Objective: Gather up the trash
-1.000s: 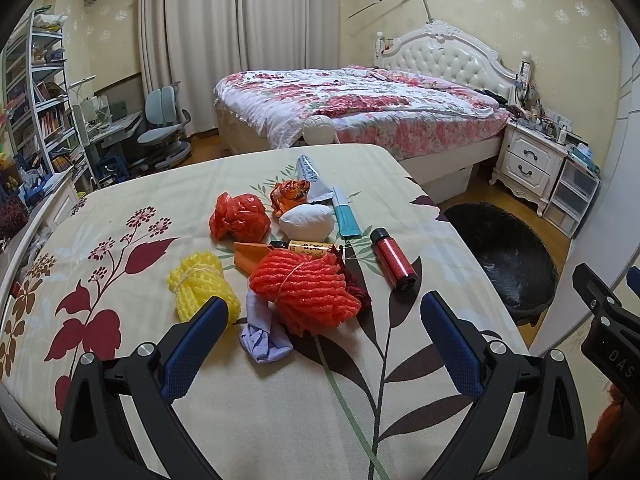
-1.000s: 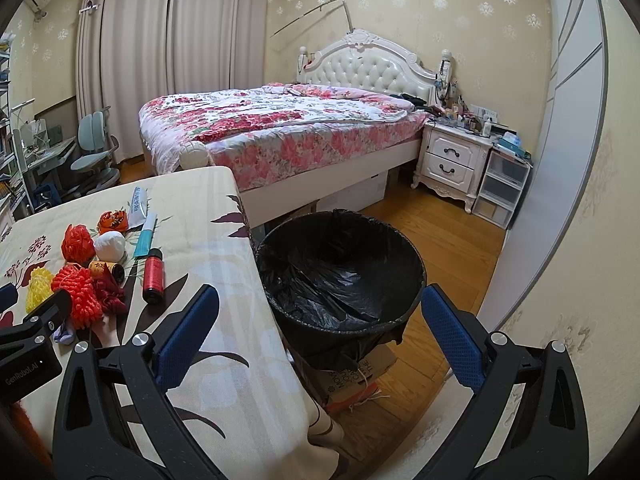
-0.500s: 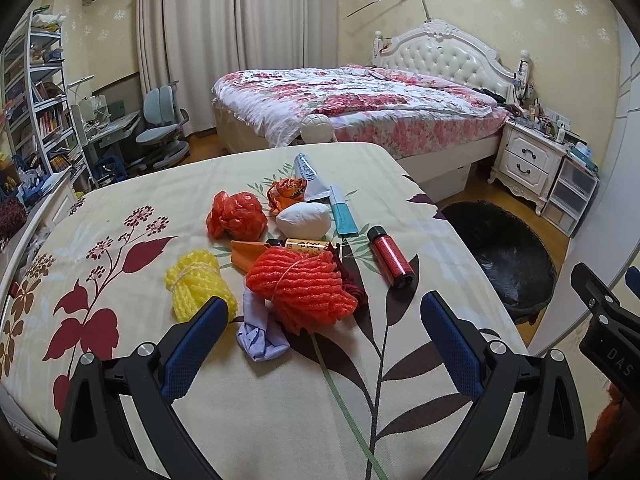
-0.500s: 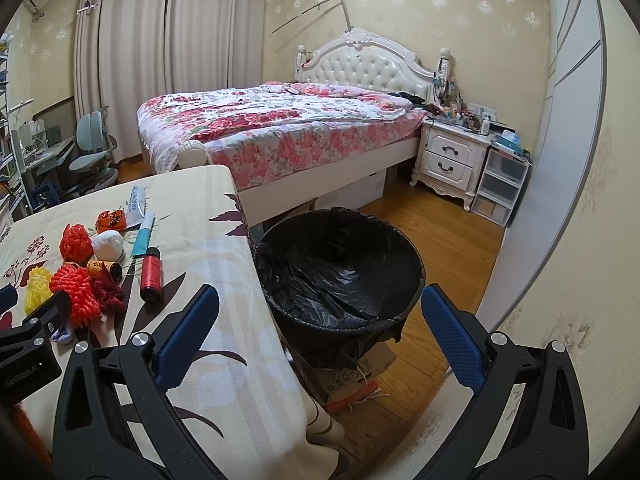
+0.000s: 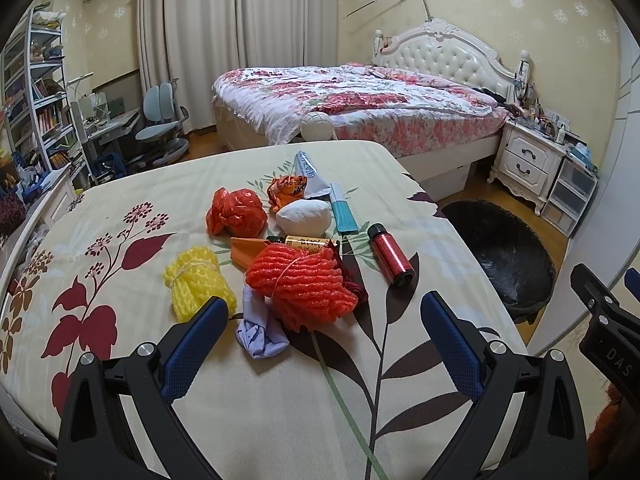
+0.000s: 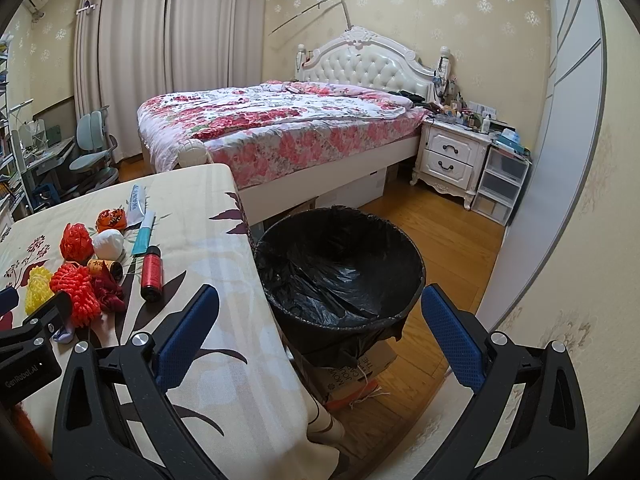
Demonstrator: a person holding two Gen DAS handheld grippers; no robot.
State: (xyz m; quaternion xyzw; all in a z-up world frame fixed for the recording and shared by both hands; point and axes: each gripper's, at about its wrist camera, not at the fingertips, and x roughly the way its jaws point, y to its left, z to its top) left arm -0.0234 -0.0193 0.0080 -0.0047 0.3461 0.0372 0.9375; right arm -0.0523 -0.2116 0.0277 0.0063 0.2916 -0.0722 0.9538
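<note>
Trash pile sits mid-table on the flowered tablecloth [image 5: 120, 216], well short of the table's near edge. Left gripper [image 5: 320, 320] hovers just in front of it, jaws spread wide, nothing between them. Orange foam net [image 5: 298, 282] is the closest piece and lines up roughly with the middle of the gap, just beyond the fingertips. Purple wad [image 5: 258, 328] lies right under and in front of the net, nearest the left finger. Yellow foam net [image 5: 198, 282] sits outside the gap, just beyond the left fingertip. Red bottle [image 5: 390, 254] lies on its side to the right of the net, beyond the right finger, apart from both.

Further back: red plastic bag [image 5: 236, 212], white paper ball [image 5: 304, 216], orange wrapper [image 5: 288, 190], teal stick [image 5: 343, 212], silvery tube [image 5: 308, 168]. A small brown bottle [image 5: 306, 242] and an orange scrap [image 5: 248, 250] are tucked behind the net, touching it. Dark red crumple [image 6: 106, 290] is wedged against the net's right side.

Right gripper [image 6: 320, 320] is off the table's right edge, also fully open and empty, hanging above the black-lined bin [image 6: 340, 268]. Bin stands on the floor just beside the table corner, bag looks empty from here. Left gripper's body shows at the right camera's lower-left edge.
</note>
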